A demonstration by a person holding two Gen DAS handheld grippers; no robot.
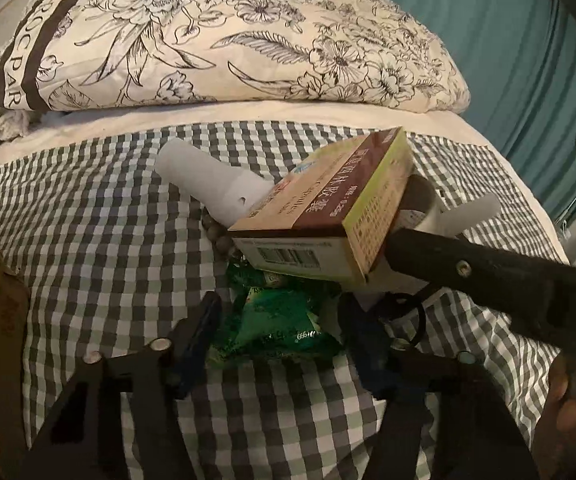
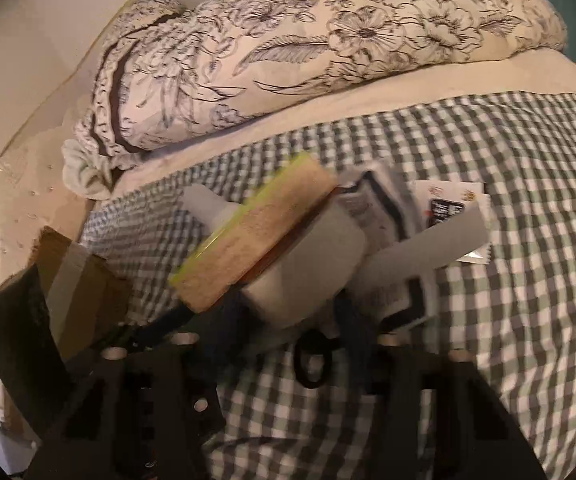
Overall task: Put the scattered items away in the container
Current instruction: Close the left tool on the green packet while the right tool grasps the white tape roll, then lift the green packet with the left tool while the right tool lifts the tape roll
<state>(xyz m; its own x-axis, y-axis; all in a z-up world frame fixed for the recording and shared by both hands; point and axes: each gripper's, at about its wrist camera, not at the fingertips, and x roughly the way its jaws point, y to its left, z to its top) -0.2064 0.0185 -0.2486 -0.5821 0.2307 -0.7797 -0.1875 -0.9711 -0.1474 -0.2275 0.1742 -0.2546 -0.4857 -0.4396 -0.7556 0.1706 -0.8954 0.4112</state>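
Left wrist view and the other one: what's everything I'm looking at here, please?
checked sheet: one, green and white, covering the bed
pillow: one, cream with a dark floral print, at the head
curtain: one, teal, far right
cardboard box: one, brown, left edge
medicine box: one, brown and yellow-green, tilted on the pile
white bottle: one, lying behind it
white roll: one, under the medicine box
green packet: one, nearest
bead bracelet: one, brownish, beside the bottle
hair tie: one, black, on the sheet
sachet: one, white, right
left gripper: black, closed on the green packet
right gripper: black, apparently clamping the white roll
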